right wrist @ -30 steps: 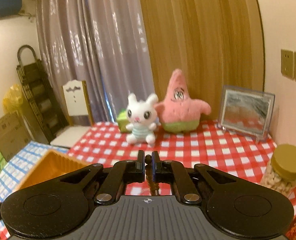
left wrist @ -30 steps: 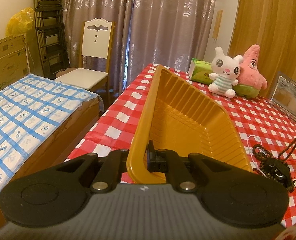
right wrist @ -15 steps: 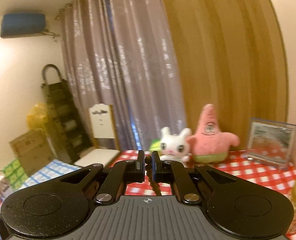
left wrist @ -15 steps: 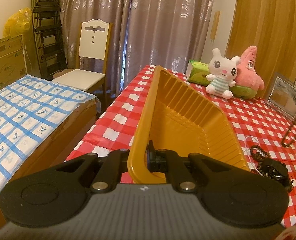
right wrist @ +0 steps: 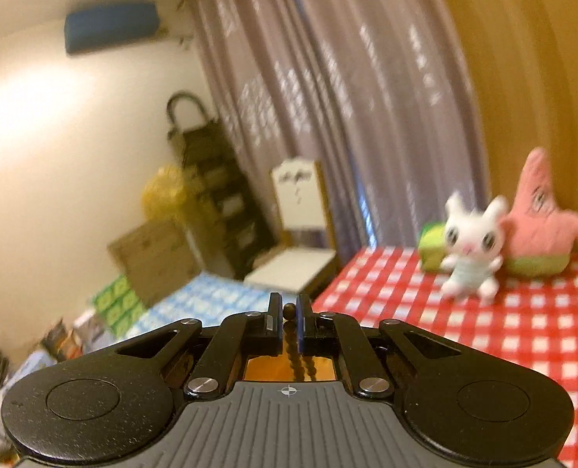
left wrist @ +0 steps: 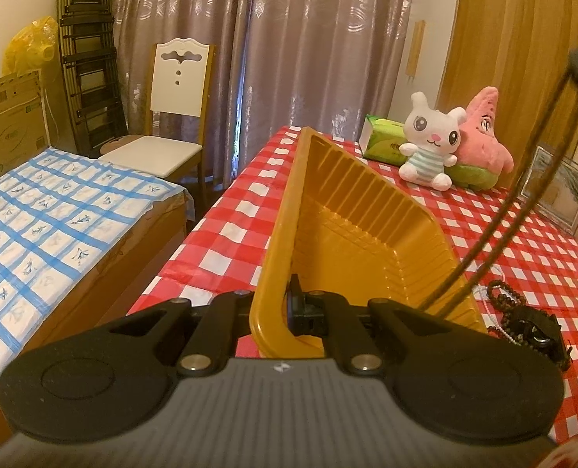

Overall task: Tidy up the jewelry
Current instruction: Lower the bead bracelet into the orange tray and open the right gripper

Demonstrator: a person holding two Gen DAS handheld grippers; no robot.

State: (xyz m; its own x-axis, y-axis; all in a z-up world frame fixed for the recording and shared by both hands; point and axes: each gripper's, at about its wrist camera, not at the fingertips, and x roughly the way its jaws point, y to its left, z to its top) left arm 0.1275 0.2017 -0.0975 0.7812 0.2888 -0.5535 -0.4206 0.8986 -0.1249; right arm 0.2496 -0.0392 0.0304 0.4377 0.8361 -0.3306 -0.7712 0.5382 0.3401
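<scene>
Left hand-held gripper (left wrist: 289,304), lower centre of its view, is clamped shut on the near rim of the yellow tray (left wrist: 367,234), steady on the red-checked counter (left wrist: 542,249). A dark bead necklace (left wrist: 523,179) now hangs across the right side, down toward the tray; earlier it lay further right. Right hand-held gripper (right wrist: 288,325) pinches that necklace. More jewelry (left wrist: 523,312) remains beside the tray. Judgement: drop-in is imminent.

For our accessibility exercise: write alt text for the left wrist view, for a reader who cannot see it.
The left gripper is shut on the near rim of a yellow plastic tray on a red checked tablecloth. A dark bead necklace hangs down into the tray from upper right; more jewelry lies beside it.
</scene>
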